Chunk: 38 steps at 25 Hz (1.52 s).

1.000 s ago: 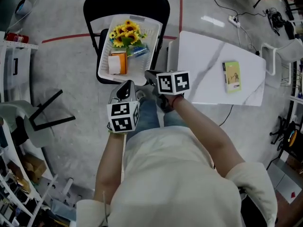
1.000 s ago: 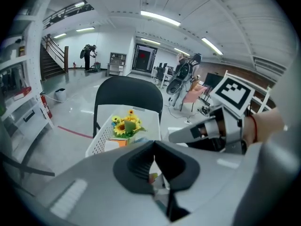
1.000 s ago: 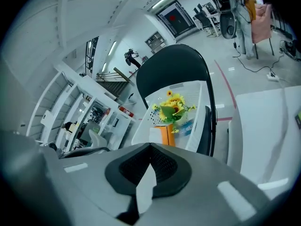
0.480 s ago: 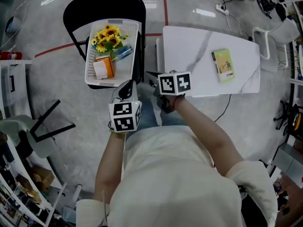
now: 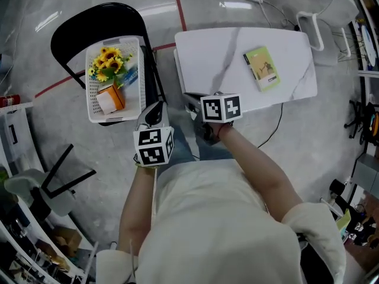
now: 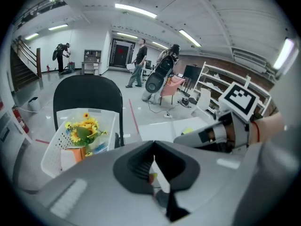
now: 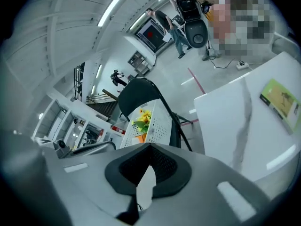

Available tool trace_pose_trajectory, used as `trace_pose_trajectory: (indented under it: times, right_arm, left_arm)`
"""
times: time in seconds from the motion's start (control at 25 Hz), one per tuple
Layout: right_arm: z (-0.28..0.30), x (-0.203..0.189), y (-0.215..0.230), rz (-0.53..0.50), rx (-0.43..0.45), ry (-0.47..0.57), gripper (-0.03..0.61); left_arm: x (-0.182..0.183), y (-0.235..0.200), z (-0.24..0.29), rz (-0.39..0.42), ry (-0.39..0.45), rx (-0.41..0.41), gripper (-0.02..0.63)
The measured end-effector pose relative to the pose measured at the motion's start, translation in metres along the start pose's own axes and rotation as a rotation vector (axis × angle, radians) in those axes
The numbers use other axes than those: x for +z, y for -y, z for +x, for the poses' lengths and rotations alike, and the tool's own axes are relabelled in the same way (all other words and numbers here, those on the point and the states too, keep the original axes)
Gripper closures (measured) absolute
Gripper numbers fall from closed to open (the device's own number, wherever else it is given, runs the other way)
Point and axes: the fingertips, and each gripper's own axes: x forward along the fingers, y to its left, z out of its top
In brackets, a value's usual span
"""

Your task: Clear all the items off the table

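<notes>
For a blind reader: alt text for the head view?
A person holds the left hand-held gripper and right hand-held gripper, both shut, before a table bearing a green booklet; a chair holds a basket of sunflowers.

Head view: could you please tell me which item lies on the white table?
The flat green booklet, alone on the white marbled table; the yellow sunflowers and orange box sit in the white plastic basket on the black chair.

Your head camera looks steeply down from above your shoulders — table (image 5: 207, 58) and chair (image 5: 71, 40) lie well below; each gripper camera rides close behind its own jaws, facing forward; all three views share the basket (image 5: 131, 93) on the chair.
</notes>
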Motion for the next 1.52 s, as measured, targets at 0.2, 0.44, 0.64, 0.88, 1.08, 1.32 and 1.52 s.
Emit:
trace_pose_trajectory:
  times: [0.2,0.44,0.64,0.88,1.08,1.32,1.52]
  right_arm:
    - [-0.036,0.004,0.038,-0.024,-0.048,0.031,0.58]
    - [-0.081,0.011,0.092,-0.033,-0.116,0.072,0.58]
    - [-0.115,0.019,0.138,-0.011,-0.153,0.102,0.58]
    - [-0.149,0.026,0.19,0.007,-0.195,0.13,0.58]
    - [-0.17,0.03,0.234,0.005,-0.241,0.131,0.58]
    - [-0.193,0.036,0.299,0.028,-0.321,0.132,0.58]
    - [-0.207,0.041,0.354,0.039,-0.401,0.135,0.58]
  left_arm:
    - [0.005,0.041,0.021,0.014,-0.013,-0.043,0.604]
    - [0.006,0.092,0.048,0.045,-0.037,-0.085,0.603]
    - [0.005,0.131,0.072,0.062,-0.056,-0.113,0.604]
    - [0.005,0.174,0.095,0.082,-0.077,-0.139,0.604]
    - [0.002,0.201,0.115,0.097,-0.095,-0.149,0.604]
    - [-0.008,0.227,0.144,0.072,-0.131,-0.169,0.604]
    - [-0.016,0.241,0.169,0.052,-0.156,-0.177,0.603]
